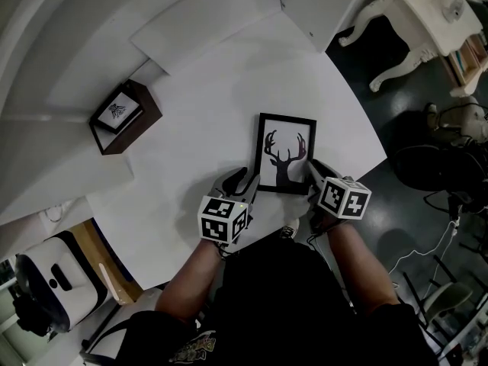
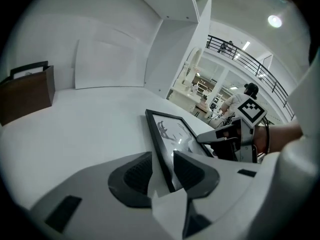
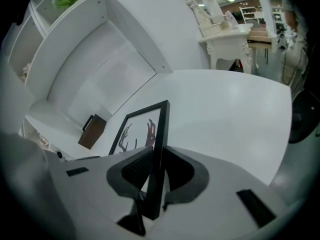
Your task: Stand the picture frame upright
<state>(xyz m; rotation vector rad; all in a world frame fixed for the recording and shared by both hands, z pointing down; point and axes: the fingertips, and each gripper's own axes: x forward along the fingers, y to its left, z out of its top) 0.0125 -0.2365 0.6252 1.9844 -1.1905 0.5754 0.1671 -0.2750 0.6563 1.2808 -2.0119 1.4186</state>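
On the white table, the picture frame sits near the front edge. The right gripper seems clamped on its right side. The left gripper straddles its left side, jaws apart, and should close there before the frame is tilted up.

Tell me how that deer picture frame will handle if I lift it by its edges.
Probably stiff: the picture frame shows straight edges while the right gripper clamps one thin edge. Its front reflects light, so likely glazed, fragile and slippery. Seen edge-on it is thin, so it may tip easily once upright.
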